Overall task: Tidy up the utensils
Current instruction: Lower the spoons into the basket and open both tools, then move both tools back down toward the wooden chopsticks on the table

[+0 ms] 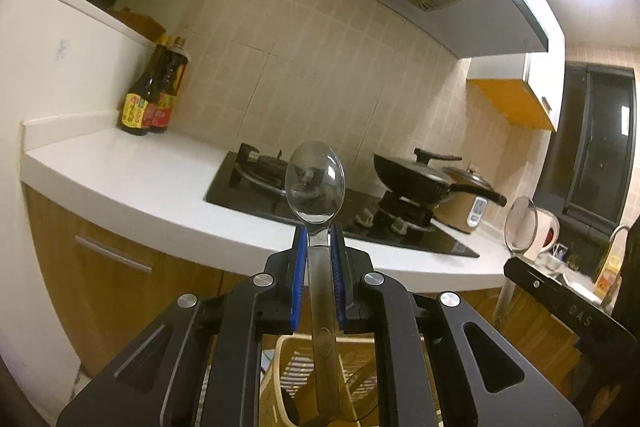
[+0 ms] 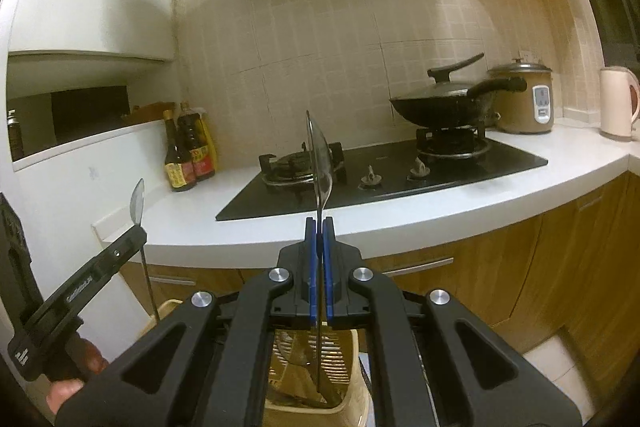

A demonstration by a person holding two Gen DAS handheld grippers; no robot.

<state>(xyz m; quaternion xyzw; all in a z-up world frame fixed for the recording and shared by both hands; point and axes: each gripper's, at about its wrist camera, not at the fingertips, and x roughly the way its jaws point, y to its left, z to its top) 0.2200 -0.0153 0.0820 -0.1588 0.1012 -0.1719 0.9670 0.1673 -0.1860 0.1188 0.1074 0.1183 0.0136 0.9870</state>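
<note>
While 2 grippers hang over a beige utensil basket (image 2: 352, 343) at lower centre, left gripper (image 1: 319, 247) clamped on a steel spoon (image 1: 315, 183), right gripper (image 2: 319, 231) clamped on another spoon (image 2: 319, 155) seen edge-on, gas stove (image 2: 400, 171) beyond.

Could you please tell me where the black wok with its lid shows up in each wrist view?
Left wrist: black wok sits right of centre, on the far burner.
Right wrist: black wok sits upper right, beside the rice cooker.
Shared landmark: the black stovetop.
</note>
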